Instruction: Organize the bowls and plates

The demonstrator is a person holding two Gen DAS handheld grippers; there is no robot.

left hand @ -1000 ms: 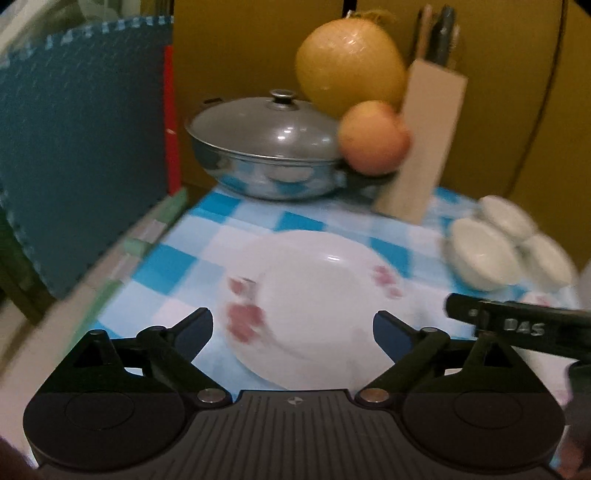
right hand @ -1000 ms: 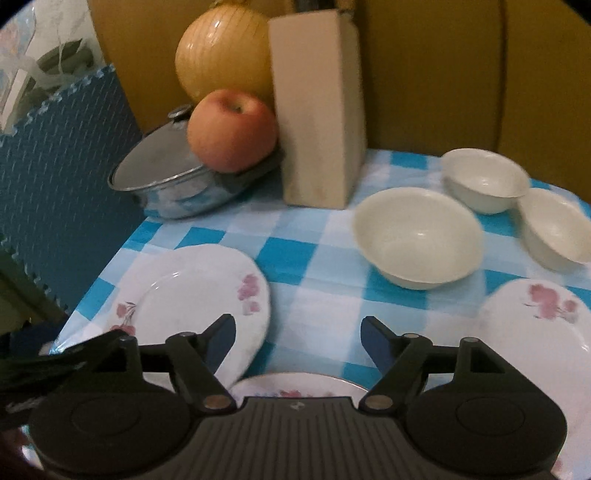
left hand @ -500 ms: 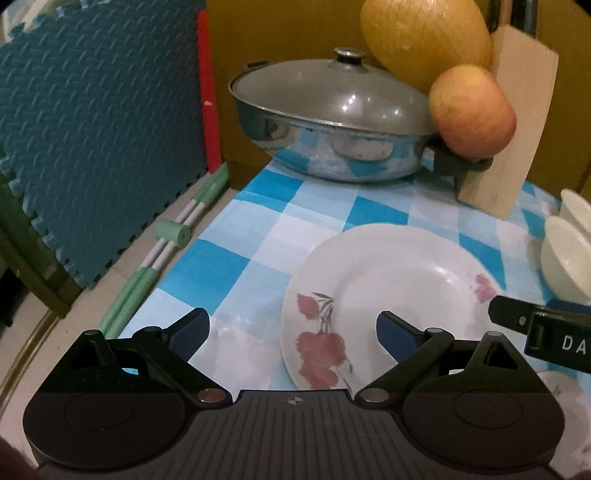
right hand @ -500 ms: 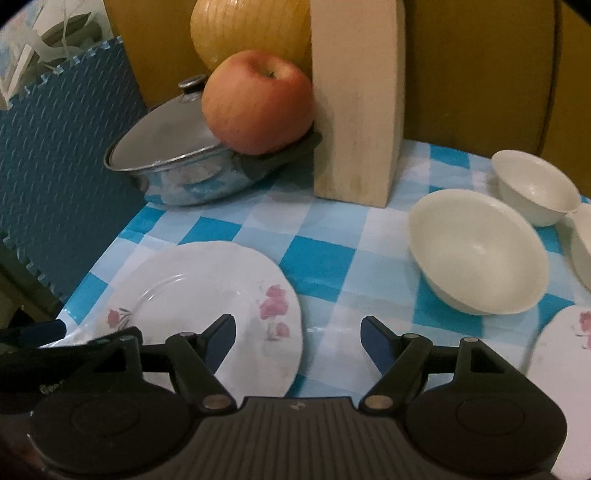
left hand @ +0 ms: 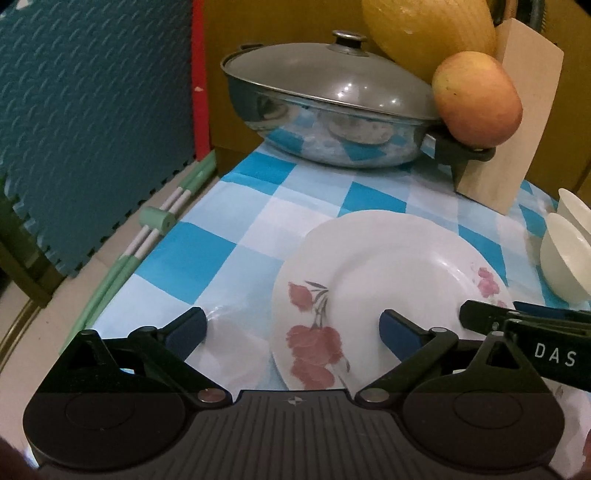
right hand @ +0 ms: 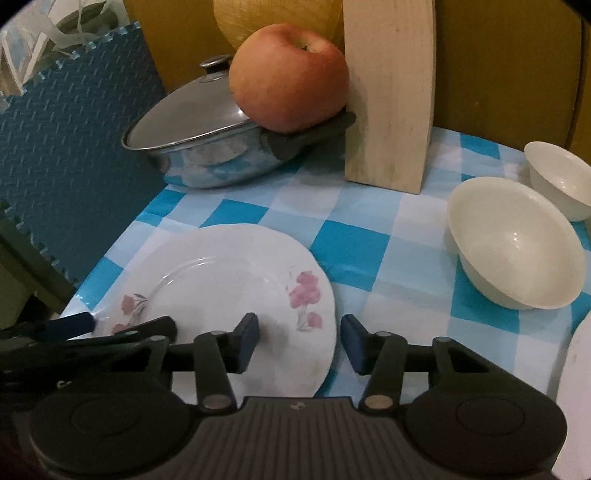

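A white plate with pink flowers lies flat on the blue checked cloth. My left gripper stands open low over the plate's left rim, which lies between its fingers. My right gripper straddles the plate's right rim; its jaws are closing, with a gap still showing at both pads. In the left wrist view the right gripper's fingers reach in over the plate's right side. Two cream bowls sit to the right. A second flowered plate shows at the right edge.
A lidded steel pan stands behind the plate, an apple resting on its handle. A wooden knife block and a yellow melon stand at the back. A blue foam mat and green-white rods border the left edge.
Both grippers came down and closer to the flowered plate, which now fills more of both views. The right jaws have narrowed around its right rim; the left jaws stayed wide.
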